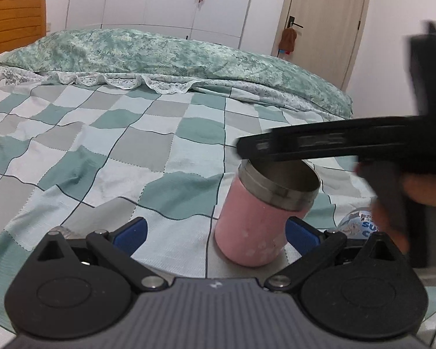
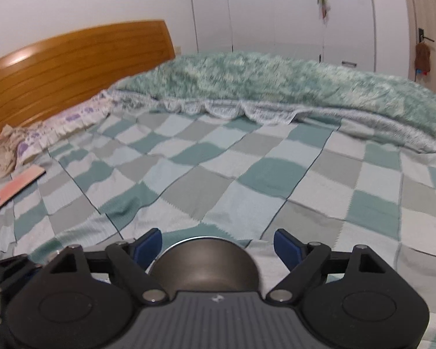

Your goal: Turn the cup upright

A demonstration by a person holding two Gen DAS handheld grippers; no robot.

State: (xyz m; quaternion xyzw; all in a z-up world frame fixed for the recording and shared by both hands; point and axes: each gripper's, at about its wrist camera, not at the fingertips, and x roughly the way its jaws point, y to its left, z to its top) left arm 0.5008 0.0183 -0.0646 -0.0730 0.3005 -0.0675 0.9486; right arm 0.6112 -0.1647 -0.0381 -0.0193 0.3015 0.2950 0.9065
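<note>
A pink cup (image 1: 253, 221) with a steel rim stands upright, mouth up, on the checked bed cover (image 1: 101, 151). My left gripper (image 1: 215, 234) is open, its blue pads wide apart, with the cup just right of the middle between them and not touched. My right gripper (image 1: 328, 142) shows in the left wrist view as a blurred black body held by a hand just above the cup's rim. In the right wrist view the right gripper (image 2: 218, 245) is open, and the cup's steel mouth (image 2: 203, 264) lies right below, between its blue pads.
A green quilt (image 1: 160, 52) lies bunched across the far side of the bed. A wooden headboard (image 2: 58, 69) is at the left. A pink flat object (image 2: 17, 186) lies at the bed's left edge. A printed wrapper (image 1: 360, 224) lies right of the cup.
</note>
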